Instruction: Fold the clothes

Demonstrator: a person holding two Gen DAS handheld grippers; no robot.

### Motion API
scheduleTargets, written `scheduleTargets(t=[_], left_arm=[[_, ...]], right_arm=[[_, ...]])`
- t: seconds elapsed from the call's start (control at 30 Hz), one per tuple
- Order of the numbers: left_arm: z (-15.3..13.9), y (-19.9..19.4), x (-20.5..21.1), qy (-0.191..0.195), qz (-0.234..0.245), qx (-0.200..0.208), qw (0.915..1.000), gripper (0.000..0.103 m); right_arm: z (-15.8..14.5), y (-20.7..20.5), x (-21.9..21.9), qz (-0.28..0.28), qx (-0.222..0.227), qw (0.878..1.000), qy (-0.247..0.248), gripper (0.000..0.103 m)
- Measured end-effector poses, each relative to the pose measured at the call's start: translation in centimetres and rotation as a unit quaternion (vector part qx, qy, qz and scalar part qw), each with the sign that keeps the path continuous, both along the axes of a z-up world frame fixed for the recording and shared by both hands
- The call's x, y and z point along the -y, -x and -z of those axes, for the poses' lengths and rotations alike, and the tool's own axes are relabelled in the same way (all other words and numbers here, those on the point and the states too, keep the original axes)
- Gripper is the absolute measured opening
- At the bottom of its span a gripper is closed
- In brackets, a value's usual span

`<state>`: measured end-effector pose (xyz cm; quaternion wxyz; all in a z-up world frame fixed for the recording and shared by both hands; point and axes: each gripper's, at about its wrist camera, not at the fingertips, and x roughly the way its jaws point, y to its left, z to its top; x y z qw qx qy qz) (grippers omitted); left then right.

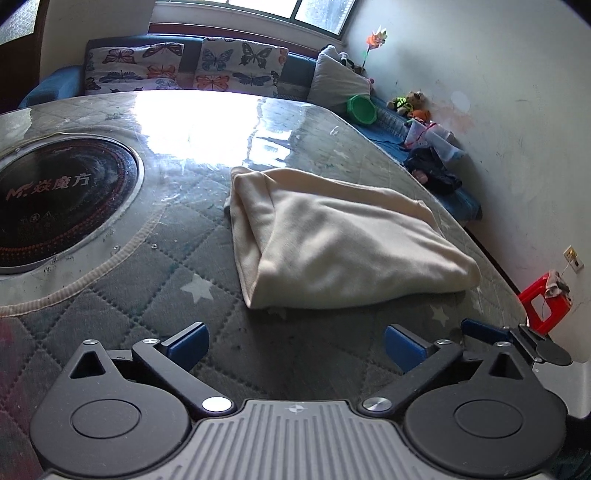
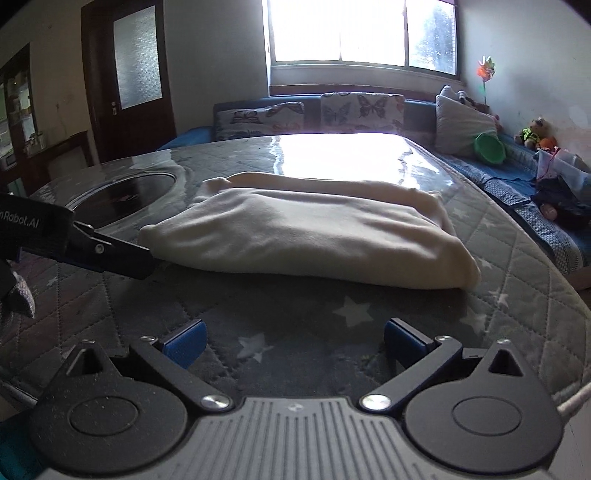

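A: the quilted table (image 1: 155,280) is carrying the cream garment (image 1: 343,243); it's lying folded in a compact bundle right of the round cooktop (image 1: 55,199)

B: left gripper (image 1: 295,347) and right gripper (image 2: 293,341) are hovering near it, both spread wide, gripping nothing; either another fold is coming or it's finished

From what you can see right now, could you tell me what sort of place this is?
Most likely a living room in a home: a blue sofa with butterfly cushions under a window, stuffed toys, and a folded cream garment on a quilt-covered table.
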<state>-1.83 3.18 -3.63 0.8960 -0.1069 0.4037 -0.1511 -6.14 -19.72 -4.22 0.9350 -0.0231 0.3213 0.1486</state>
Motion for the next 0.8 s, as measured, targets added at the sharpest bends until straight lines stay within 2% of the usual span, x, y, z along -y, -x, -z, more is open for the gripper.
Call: scheduleTargets(t=[0.17,0.4,0.8], left_arm=[[0.1,0.4,0.5,-0.008,0.003,-0.007,0.9999,0.103],[0.3,1.0,0.9,-0.015,0.0,-0.014,0.9998,0.103],[0.7,2.7,2.0,-0.032,-0.001,-0.001,0.9995,0.103]], right_arm=[[0.1,0.0,0.2,0.011,-0.006,1.0,-0.006,0.103],[0.1,-0.2,-0.3,0.013,-0.015,1.0,0.01,0.103],[0.2,0.9,-0.4,0.031,-0.003,1.0,0.0,0.103]])
